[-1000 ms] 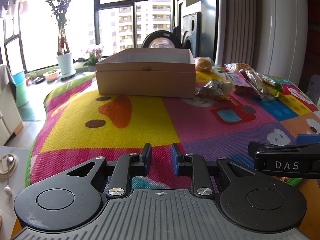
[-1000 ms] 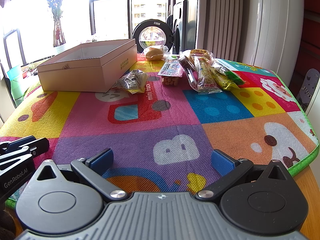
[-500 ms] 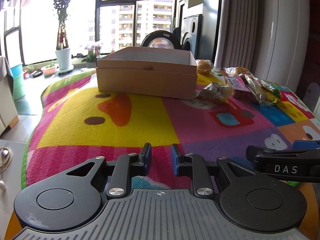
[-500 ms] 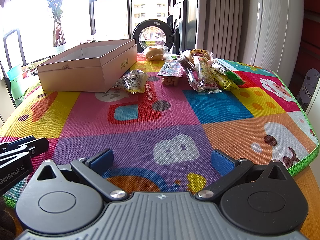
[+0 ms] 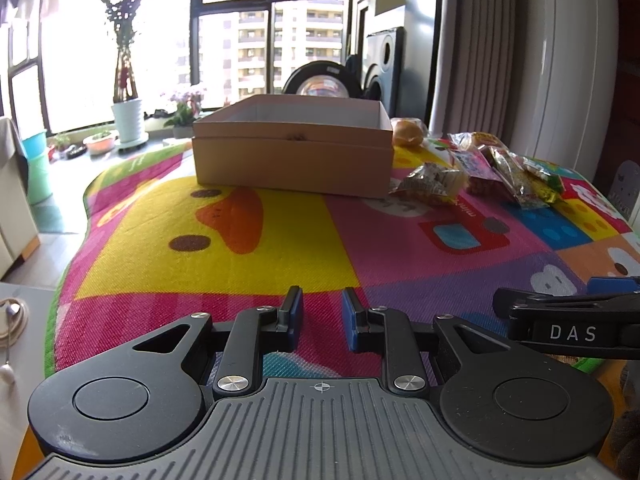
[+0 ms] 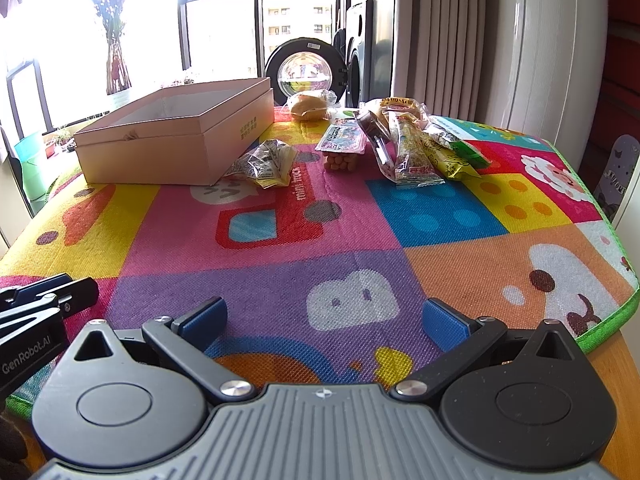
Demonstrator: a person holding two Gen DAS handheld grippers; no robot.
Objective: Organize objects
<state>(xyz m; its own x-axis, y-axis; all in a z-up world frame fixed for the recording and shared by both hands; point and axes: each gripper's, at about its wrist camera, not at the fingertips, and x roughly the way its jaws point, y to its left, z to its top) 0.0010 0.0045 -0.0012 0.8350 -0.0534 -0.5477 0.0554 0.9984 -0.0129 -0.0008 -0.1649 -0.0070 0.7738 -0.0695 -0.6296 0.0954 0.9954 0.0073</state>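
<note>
Right, two grippers are hovering low over the near edge of the play mat (image 6: 280,240), both empty. The left gripper (image 5: 321,315) is keeping its blue pads (image 5: 295,312) close, with a narrow gap between them, gripping nothing. The right gripper (image 6: 325,322) is holding its jaws wide apart.

One box (image 6: 176,140) is sitting at the far left part of the mat, lid off, and what shows of its inside is looking bare, though the floor of it is mostly hidden by the near wall.

Counting the snacks, all lying loose on the mat and none in the box: one crinkly clear packet (image 6: 262,164) is resting just beside the box's near right corner. One wrapped bun (image 6: 308,106) is sitting at the far edge, past the box's right side. One pink-labelled tray of small round biscuits (image 6: 340,148) is lying between them. Further right, a heap of wrapped bars (image 6: 416,148) is overlapping, at least three, and the exact number is hard to tell.

Beyond the far edge, one round washer door (image 6: 304,74) is catching the light.
</note>
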